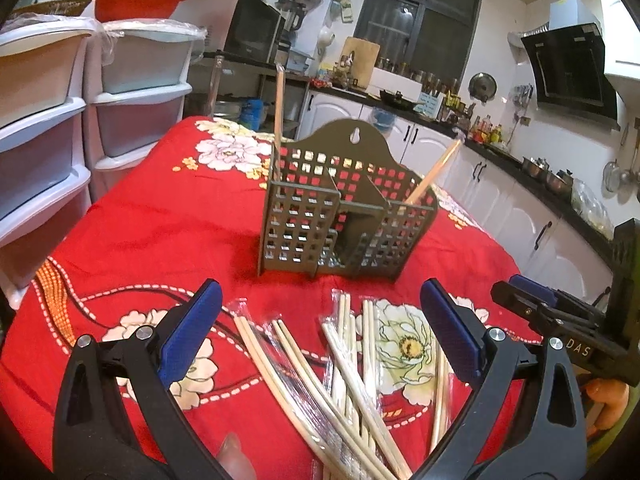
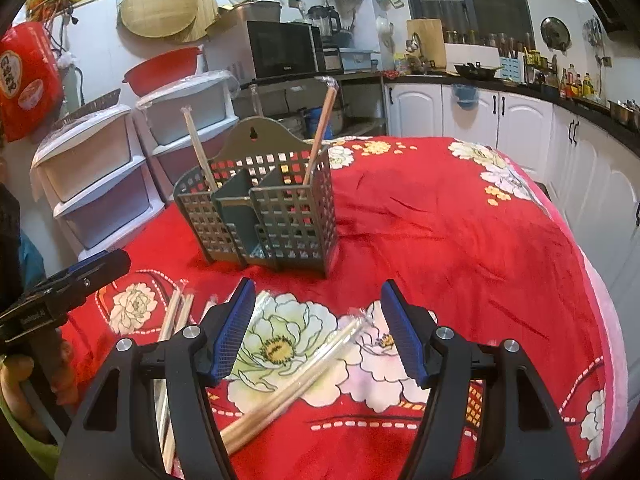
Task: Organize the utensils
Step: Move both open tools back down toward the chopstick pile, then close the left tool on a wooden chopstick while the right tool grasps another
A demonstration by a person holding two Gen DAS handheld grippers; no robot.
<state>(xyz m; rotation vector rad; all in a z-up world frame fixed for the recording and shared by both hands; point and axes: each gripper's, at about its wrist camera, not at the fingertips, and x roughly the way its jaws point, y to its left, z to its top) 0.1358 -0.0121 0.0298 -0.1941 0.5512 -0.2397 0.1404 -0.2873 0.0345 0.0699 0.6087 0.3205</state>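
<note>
Blue-padded fingers frame both views: the left gripper [image 1: 320, 320] stands spread wide with nothing between its pads, hanging over a loose heap of wrapped chopsticks [image 1: 352, 364] on the red floral tablecloth [image 1: 140, 232]. Likewise spread and empty, the right gripper [image 2: 318, 328] hovers above one wrapped chopstick pair [image 2: 304, 372] lying slantwise between its fingers, apart from the pads. Beyond both, mid-table, stands the grey perforated utensil holder [image 1: 340, 204], upright, with a chopstick pair already leaning in each outer compartment; its middle slot looks empty. My reading is that sorting is partly done and a fresh pick is in hand. Next, each gripper would need to come down over a pair and close across its width, then lift it toward the holder. Readable writing: "DAS" on the right gripper's body as the left camera sees it; further lettering there and on the far microwave [image 2: 280, 50] is too blurred to read
</note>
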